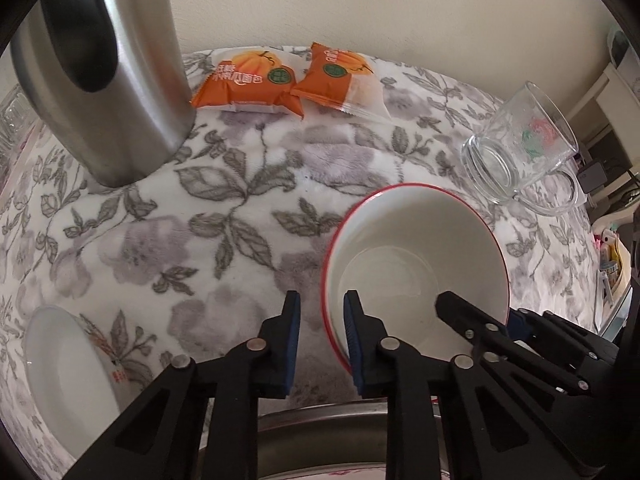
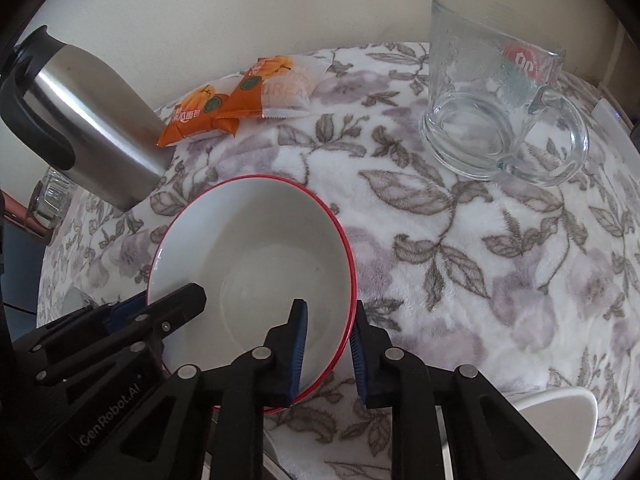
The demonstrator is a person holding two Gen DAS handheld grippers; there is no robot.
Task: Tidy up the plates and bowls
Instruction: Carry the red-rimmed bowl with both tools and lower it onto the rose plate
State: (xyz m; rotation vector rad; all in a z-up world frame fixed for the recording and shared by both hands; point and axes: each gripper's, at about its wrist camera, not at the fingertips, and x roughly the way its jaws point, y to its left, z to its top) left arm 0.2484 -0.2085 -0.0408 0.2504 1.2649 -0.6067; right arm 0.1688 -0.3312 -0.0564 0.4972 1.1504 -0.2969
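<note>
Your left tongs [image 1: 320, 338] straddle the near left rim of the red-edged bowl [image 1: 416, 256], one finger inside the wall and one outside on the cloth side; there is daylight between the outer pad and the rim, so although they are nearly closed, call them not yet clenched on the bowl. Your right tongs [image 2: 329, 354] stand the same way at the bowl's near right rim, one pad inside, one outside, with a sliver of gap still showing, so they too are close around the wall but not plainly pressing it. The bowl sits upright and empty on the flowered tablecloth [image 1: 224, 208], between the two tools. It looks like glazed ceramic: stiff, fairly heavy for its size, slick under the pads and breakable, so take the wall just below the rim on both sides and squeeze evenly before lifting. The soft plush cloth may let it tip if one side bites first. A small white dish [image 1: 68, 364] lies off to the left edge, and a steel rim shows just under the tongs. Farther out stand a steel jug [image 1: 104, 80], two orange snack packets [image 1: 288, 80] and a glass mug [image 2: 492, 100], all well apart from the bowl.
</note>
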